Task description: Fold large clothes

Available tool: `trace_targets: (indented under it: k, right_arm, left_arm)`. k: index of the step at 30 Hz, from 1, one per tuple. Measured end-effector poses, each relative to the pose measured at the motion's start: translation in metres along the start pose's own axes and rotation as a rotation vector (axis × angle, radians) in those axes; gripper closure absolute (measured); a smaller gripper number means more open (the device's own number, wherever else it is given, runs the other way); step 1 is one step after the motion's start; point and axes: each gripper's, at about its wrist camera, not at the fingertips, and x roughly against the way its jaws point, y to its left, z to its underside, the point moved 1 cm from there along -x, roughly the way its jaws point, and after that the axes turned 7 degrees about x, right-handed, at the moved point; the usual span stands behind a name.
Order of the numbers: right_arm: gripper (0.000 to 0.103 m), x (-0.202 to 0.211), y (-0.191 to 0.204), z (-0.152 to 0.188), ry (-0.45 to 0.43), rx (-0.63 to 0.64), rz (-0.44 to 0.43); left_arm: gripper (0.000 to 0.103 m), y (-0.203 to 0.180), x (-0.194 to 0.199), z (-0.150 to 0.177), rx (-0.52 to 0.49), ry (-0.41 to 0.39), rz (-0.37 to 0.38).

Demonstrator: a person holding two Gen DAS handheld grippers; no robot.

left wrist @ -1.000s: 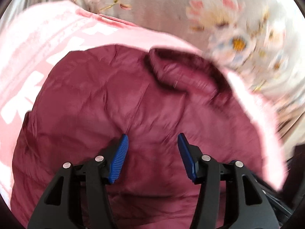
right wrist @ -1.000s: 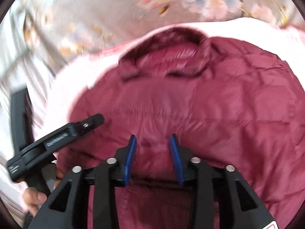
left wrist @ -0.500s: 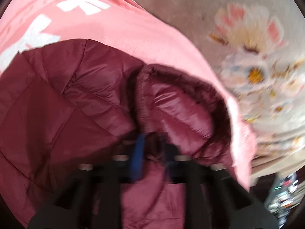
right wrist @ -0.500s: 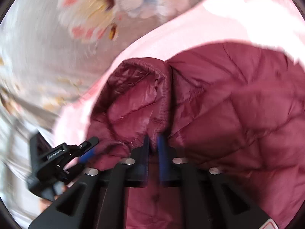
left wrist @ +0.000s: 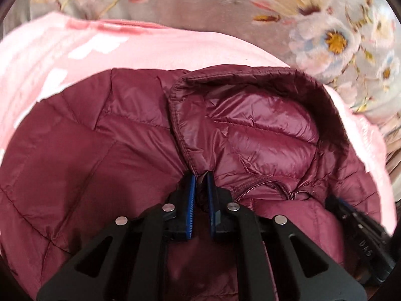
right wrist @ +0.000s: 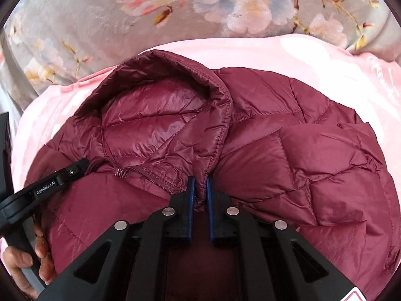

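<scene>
Maroon puffer jacket lies on pink blanket. Left tongs and right tongs just closed, each pinching collar edge. Floral bedspread beyond blanket rim.

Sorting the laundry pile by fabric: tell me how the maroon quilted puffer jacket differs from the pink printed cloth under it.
The maroon quilted puffer jacket is shiny, puffy and stitched in panels; the pink printed cloth is matte, flat and carries white print. The jacket lies on top, bunched at its collar; the cloth lies spread beneath. The jacket is pinched by both grippers; the cloth is ungripped. Both rest on the floral bedding.
</scene>
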Motion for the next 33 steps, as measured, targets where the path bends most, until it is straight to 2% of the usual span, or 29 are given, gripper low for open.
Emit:
trace_targets:
  k: [5,9,12,13,14,19,21,23,27,30,33]
  right_arm:
    - [0.094,-0.003,-0.004,0.000,0.001,-0.030,-0.031]
    - [0.091,0.003,-0.016,0.001,0.036,-0.100,-0.112]
    - [0.084,0.030,-0.035,0.001,0.034,-0.203,-0.157]
    - [0.084,0.037,-0.039,-0.004,0.015,-0.212,-0.150]
    - [0.084,0.043,-0.041,-0.012,-0.008,-0.218,-0.146]
    - [0.084,0.035,-0.028,-0.082,-0.100,-0.252,-0.175]
    - [0.084,0.020,-0.020,-0.101,-0.129,-0.261,-0.142]
    - [0.084,0.000,-0.009,-0.112,-0.134,-0.233,-0.107]
    - [0.084,-0.047,0.008,-0.110,-0.047,-0.160,-0.075]
    - [0.084,-0.052,0.016,-0.093,-0.039,-0.100,-0.052]
    - [0.085,-0.052,0.018,-0.078,-0.036,-0.056,-0.023]
  left_arm:
    - [0.093,-0.002,-0.001,-0.002,-0.007,-0.010,-0.014]
    - [0.088,0.002,0.013,-0.001,-0.009,-0.002,-0.016]
    - [0.068,0.006,0.038,-0.007,-0.033,0.021,-0.009]
    - [0.062,0.007,0.050,-0.017,-0.036,0.003,-0.011]
    - [0.060,0.006,0.056,-0.027,-0.027,-0.014,-0.006]
    - [0.060,-0.006,0.059,-0.104,0.098,-0.082,0.051]
    - [0.060,-0.009,0.042,-0.129,0.156,-0.078,0.067]
    - [0.060,-0.010,0.021,-0.138,0.181,-0.032,0.073]
    - [0.060,-0.008,-0.021,-0.128,0.165,0.048,0.018]
    - [0.060,0.000,-0.031,-0.108,0.131,0.078,0.020]
    - [0.060,0.007,-0.035,-0.089,0.060,0.070,-0.013]
